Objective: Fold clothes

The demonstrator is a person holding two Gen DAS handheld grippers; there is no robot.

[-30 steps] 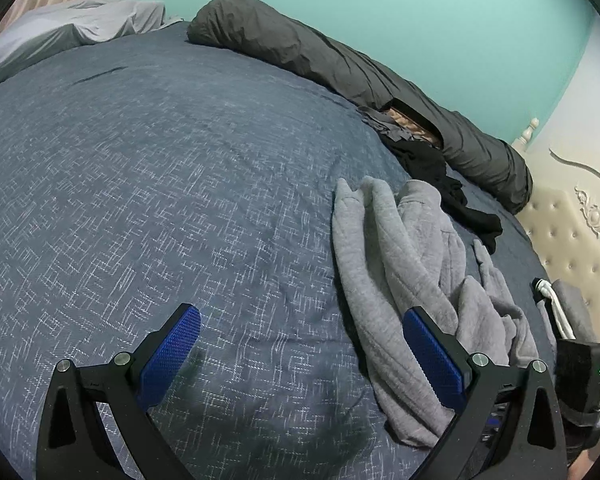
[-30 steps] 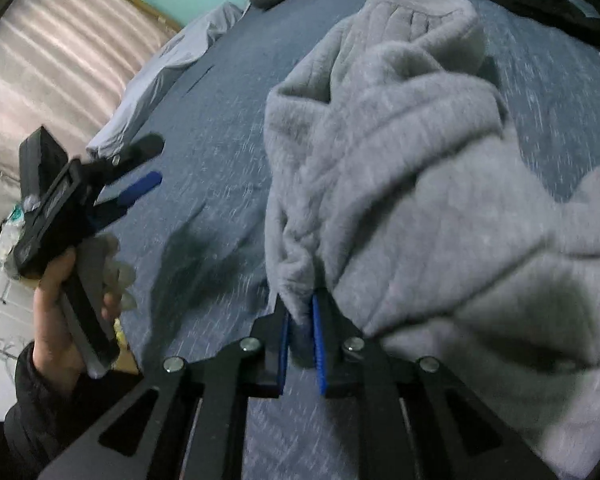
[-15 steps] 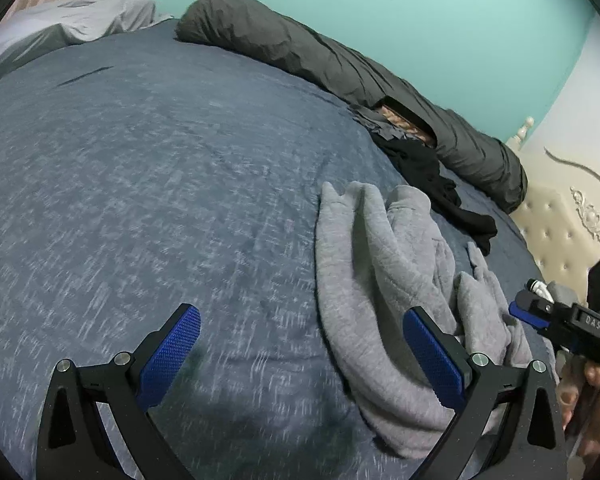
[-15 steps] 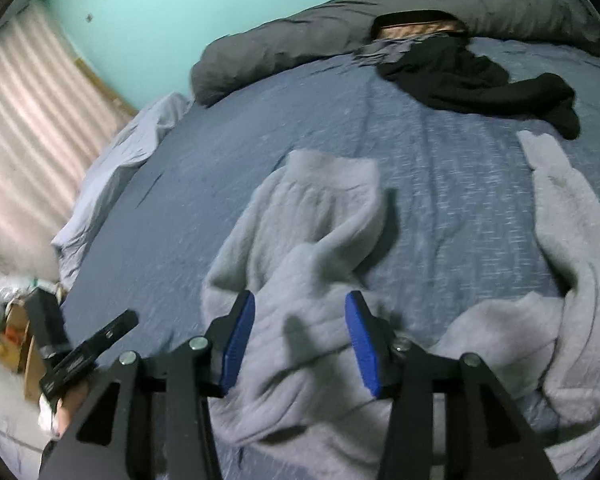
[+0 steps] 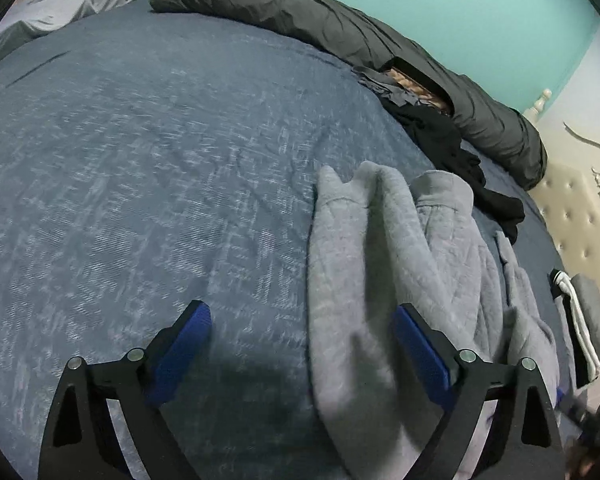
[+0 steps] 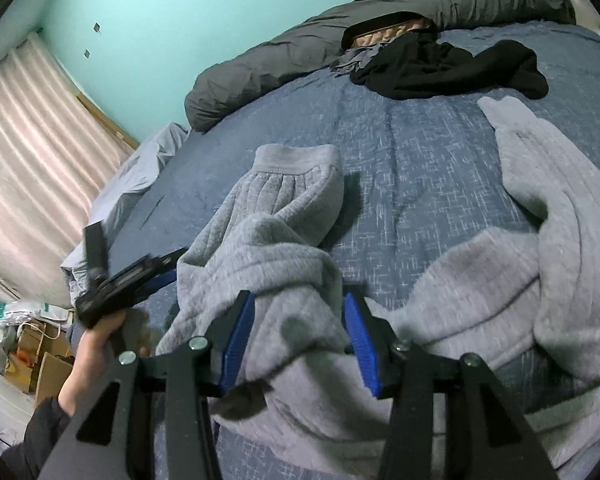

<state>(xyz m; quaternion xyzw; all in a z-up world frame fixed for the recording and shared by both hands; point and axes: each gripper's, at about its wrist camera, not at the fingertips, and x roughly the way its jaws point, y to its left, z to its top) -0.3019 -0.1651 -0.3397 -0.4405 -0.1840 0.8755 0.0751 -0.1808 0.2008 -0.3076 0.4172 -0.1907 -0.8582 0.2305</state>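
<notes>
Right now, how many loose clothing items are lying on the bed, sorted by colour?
Grey: 1, the fleece garment, bunched near the open right gripper and open left gripper.
Black: 1, a crumpled garment near the rolled duvet.
Slate blue-grey: 1, a small crumpled piece beside the black one; its type is unclear.
Total: 3

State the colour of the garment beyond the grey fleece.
Black garment, clearest in the right wrist view.
</notes>
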